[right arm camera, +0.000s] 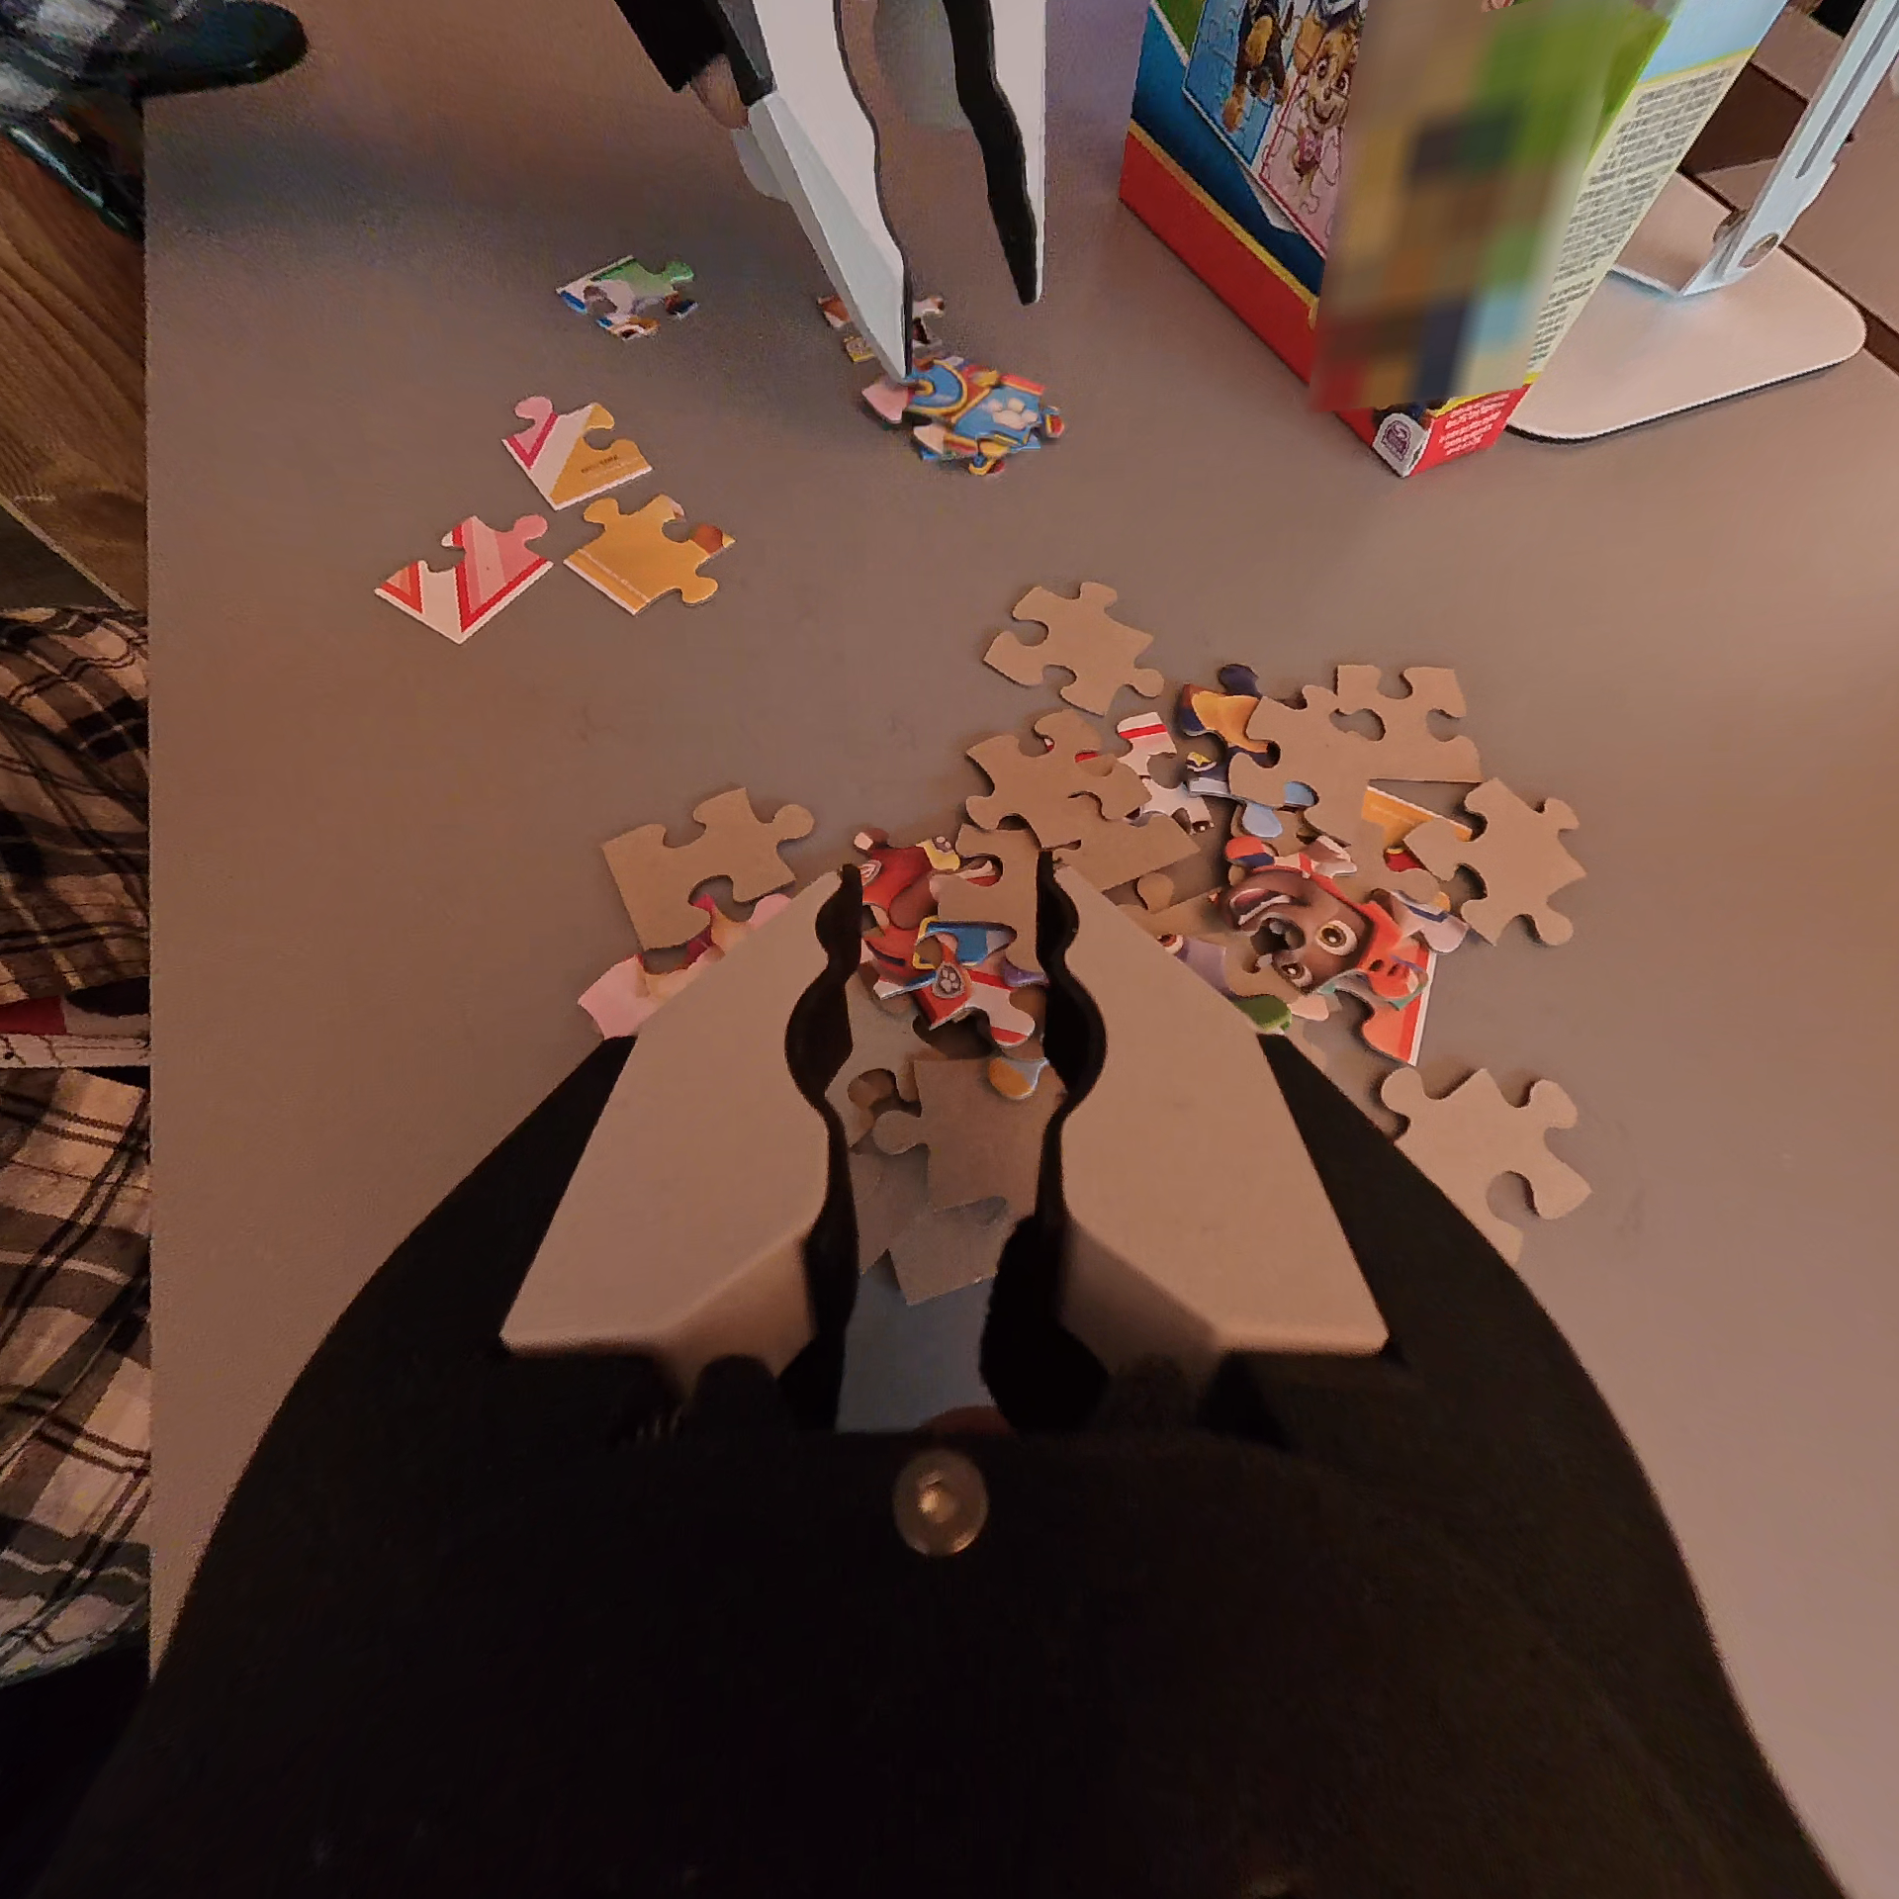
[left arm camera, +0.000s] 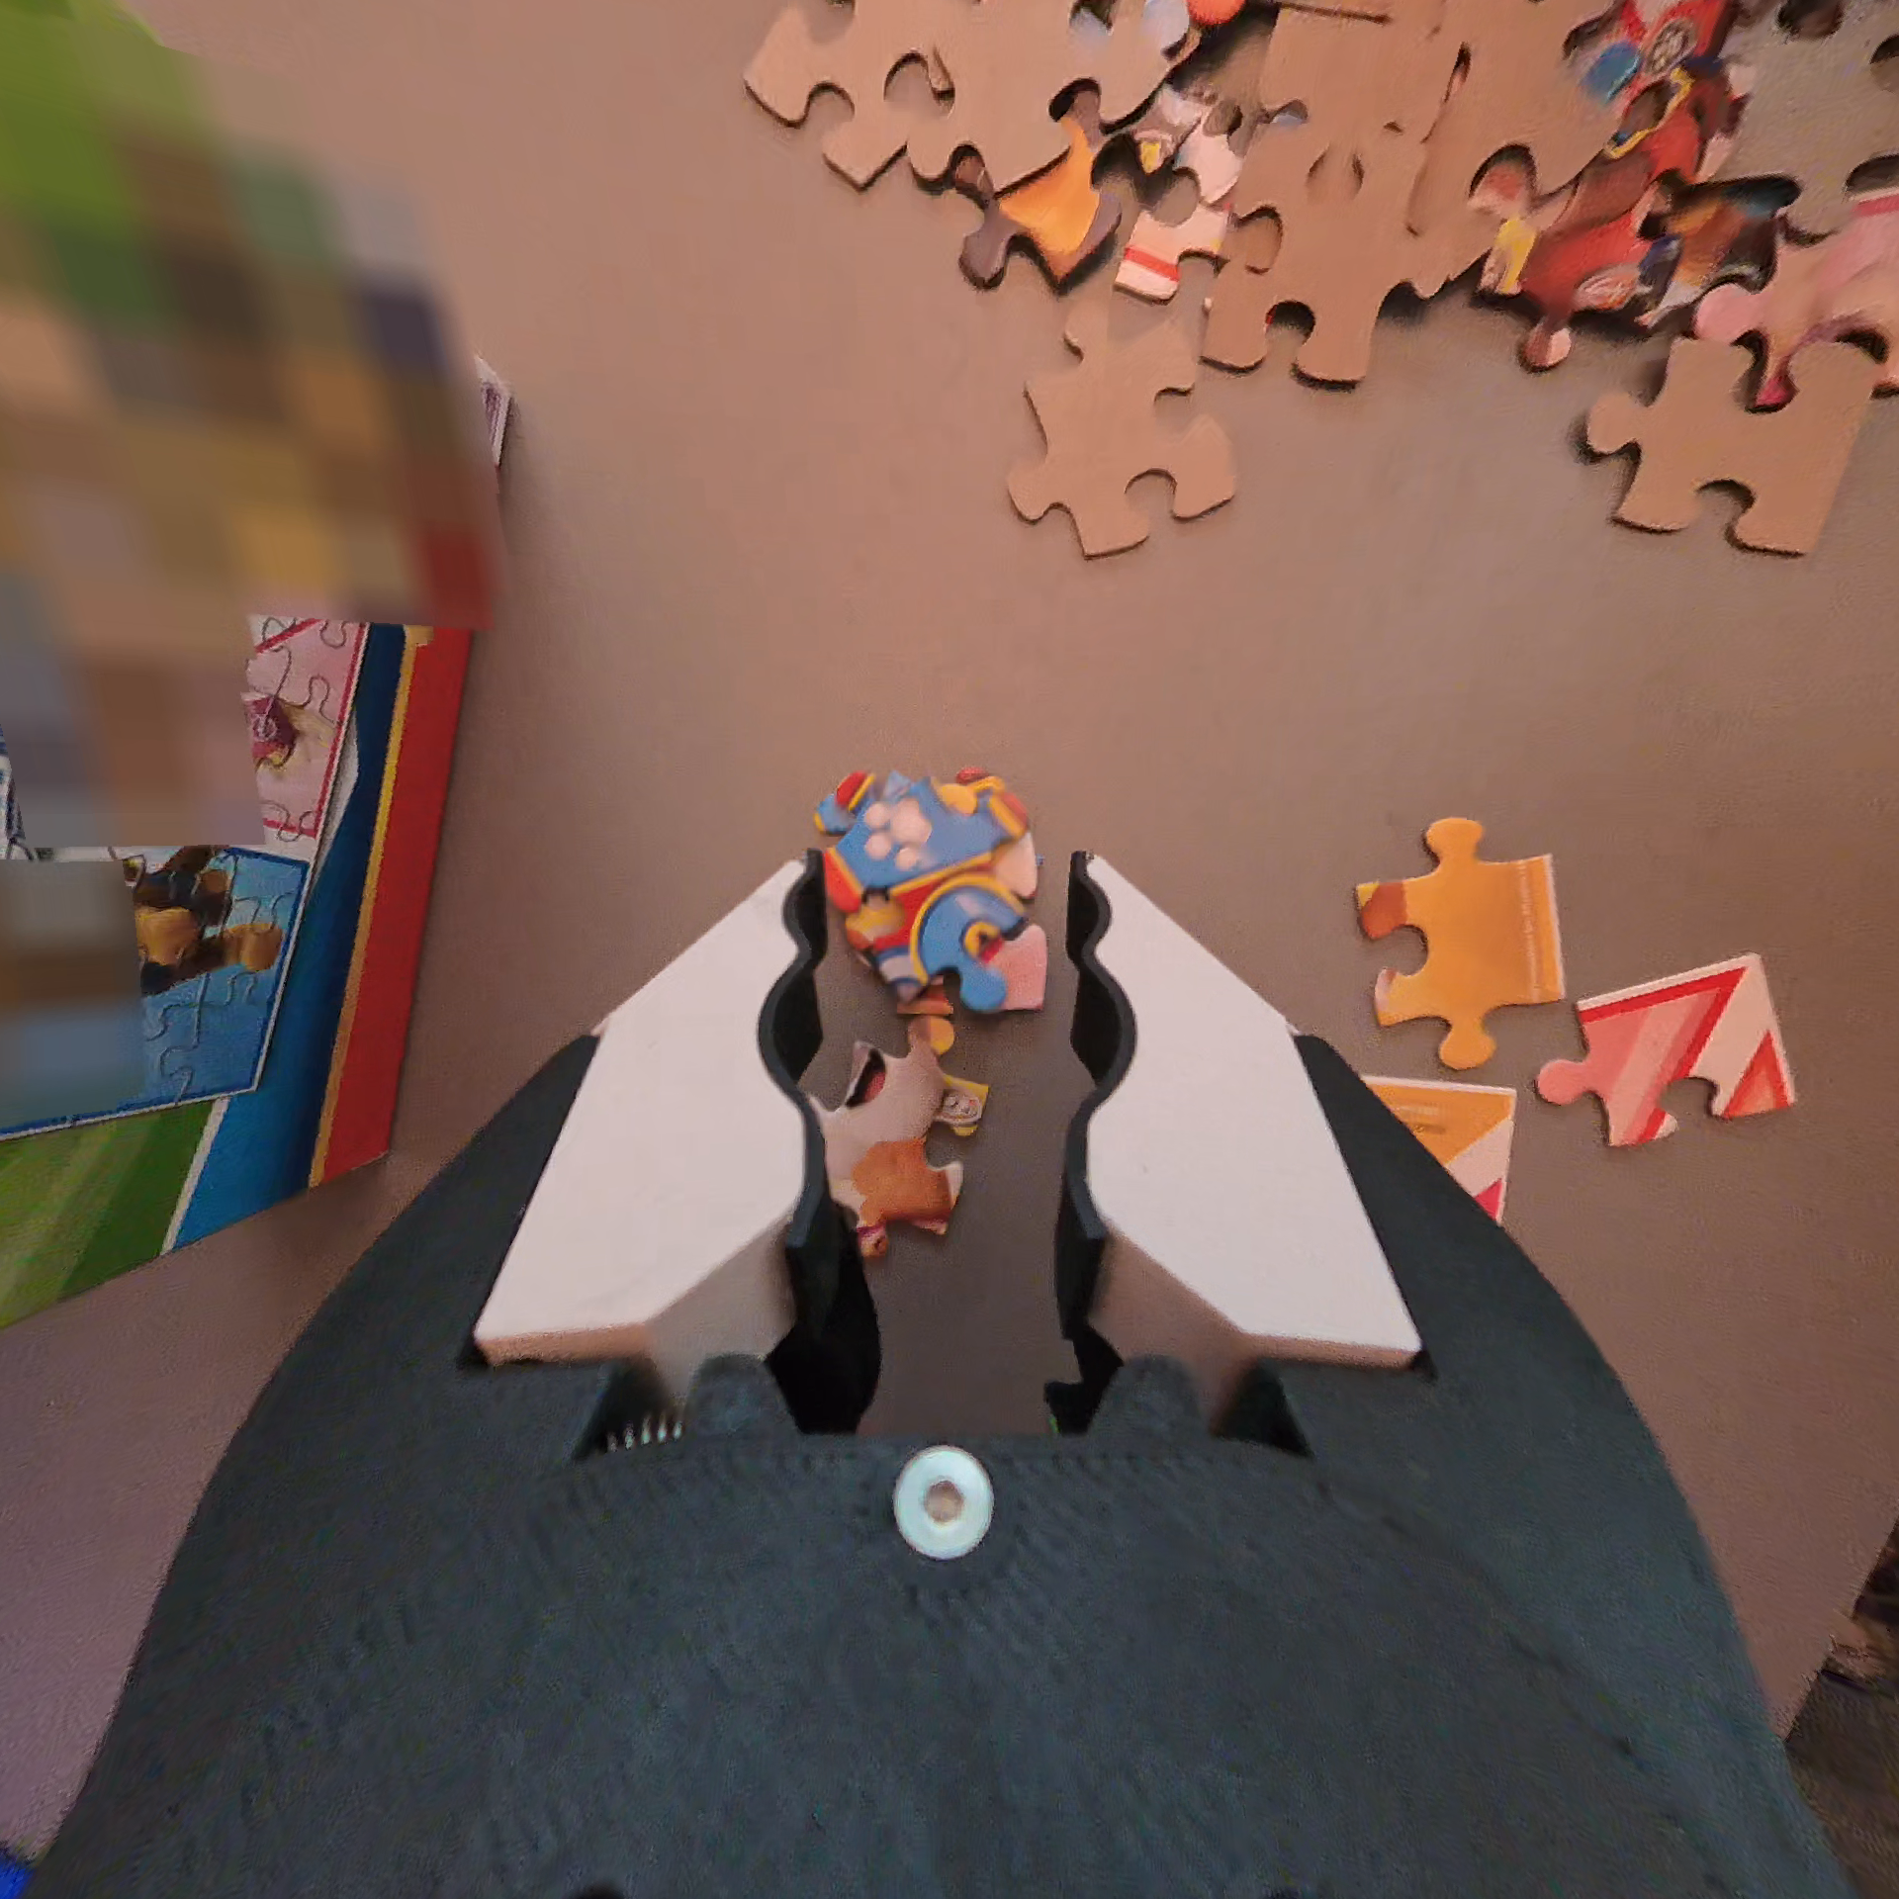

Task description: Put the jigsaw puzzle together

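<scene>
Lay flat on the grey table (left arm camera: 719,462): a blue, paw-marked puzzle piece (left arm camera: 930,884), directly ahead of the left gripper (left arm camera: 945,873), between its two tips and just past them. Seemed joined to or overlapping a pink-cornered neighbour; could not tell which. Nearer the gripper body, inside the gap between the jaws, sat a white-and-orange piece (left arm camera: 894,1151), close against the left-hand black pad. Stood open, those jaws, with a clear gap and nothing clamped. In the right wrist view, showed the same left gripper (right arm camera: 966,329) coming down from above, one white finger tip at or touching the edge of that blue piece (right arm camera: 976,411); contact could not be confirmed.

Off to one side, near but apart from the jaws: a yellow piece (left arm camera: 1459,940), a pink-and-red striped corner piece (left arm camera: 1685,1048), and an orange-and-pink piece (left arm camera: 1459,1130) partly hidden behind the finger. Well apart, farther up the table, spread a loose pile of pieces (left arm camera: 1336,185), many face down and showing plain brown card.

Hovered over that same pile (right arm camera: 1285,873) the right gripper (right arm camera: 940,884), jaws open, gripping nothing; between them a red-and-blue picture piece (right arm camera: 945,966) and, nearer the body, a brown face-down piece (right arm camera: 976,1141).

Beyond: an upright puzzle box (right arm camera: 1285,206) with red and blue sides, a white stand base (right arm camera: 1696,349) behind it, and plaid fabric (right arm camera: 72,822) past the table edge.
</scene>
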`<state>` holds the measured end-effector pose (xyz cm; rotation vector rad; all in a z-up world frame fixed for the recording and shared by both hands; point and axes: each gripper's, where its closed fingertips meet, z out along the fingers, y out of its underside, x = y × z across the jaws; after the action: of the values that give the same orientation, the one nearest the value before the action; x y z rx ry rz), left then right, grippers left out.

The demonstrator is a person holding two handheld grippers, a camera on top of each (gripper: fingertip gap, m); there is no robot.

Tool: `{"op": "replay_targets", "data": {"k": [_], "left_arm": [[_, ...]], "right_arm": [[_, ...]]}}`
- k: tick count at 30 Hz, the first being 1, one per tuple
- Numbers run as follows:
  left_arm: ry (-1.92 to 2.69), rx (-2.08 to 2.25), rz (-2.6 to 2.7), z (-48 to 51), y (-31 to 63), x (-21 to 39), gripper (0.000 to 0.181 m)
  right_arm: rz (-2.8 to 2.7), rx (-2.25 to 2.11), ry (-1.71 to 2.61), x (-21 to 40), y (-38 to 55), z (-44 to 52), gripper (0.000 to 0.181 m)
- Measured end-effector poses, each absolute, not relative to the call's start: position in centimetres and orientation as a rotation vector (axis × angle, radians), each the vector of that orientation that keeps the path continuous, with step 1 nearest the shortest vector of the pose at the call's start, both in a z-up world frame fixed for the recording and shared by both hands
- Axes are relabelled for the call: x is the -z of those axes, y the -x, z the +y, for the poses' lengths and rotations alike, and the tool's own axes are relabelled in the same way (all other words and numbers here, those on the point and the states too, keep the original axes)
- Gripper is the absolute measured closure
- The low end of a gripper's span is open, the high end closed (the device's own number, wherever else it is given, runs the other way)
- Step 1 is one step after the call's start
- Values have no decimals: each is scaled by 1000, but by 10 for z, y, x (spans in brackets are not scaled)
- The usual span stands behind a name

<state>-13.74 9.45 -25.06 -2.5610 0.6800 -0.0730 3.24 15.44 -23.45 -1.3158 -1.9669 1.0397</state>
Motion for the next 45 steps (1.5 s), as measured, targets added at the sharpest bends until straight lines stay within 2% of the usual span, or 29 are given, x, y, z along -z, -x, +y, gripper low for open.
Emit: {"op": "replay_targets", "data": {"k": [9, 12, 15, 18, 19, 27, 30, 32, 34, 37, 45], "left_arm": [[2501, 140, 879, 143, 68, 276, 128], [2517, 214, 868, 151, 62, 277, 137], [2544, 205, 889, 151, 67, 277, 160], [2524, 217, 884, 149, 68, 276, 171], [2509, 217, 888, 148, 68, 275, 181], [2465, 191, 883, 144, 71, 258, 181], [2421, 247, 922, 148, 49, 253, 147], [2419, 226, 982, 151, 33, 262, 134], [2409, 184, 1043, 157, 21, 273, 132], [2371, 218, 1063, 165, 7, 275, 148], [2375, 187, 1003, 160, 29, 264, 149]], "right_arm": [[-1916, -1127, 1305, 230, -31, 159, 151], [-1885, -1158, 1296, 226, -32, 161, 153], [-1869, -1168, 1304, 227, -33, 166, 155], [-1857, -1178, 1303, 226, -34, 168, 155], [-1854, -1180, 1300, 225, -34, 168, 155], [-1846, -1167, 1309, 227, -35, 171, 156], [-1845, -1169, 1312, 227, -34, 171, 155], [-1849, -1162, 1316, 229, -33, 171, 155], [-1849, -1161, 1316, 230, -33, 170, 155], [-1847, -1154, 1321, 231, -34, 172, 154], [-1839, -1152, 1312, 228, -35, 173, 155]]}}
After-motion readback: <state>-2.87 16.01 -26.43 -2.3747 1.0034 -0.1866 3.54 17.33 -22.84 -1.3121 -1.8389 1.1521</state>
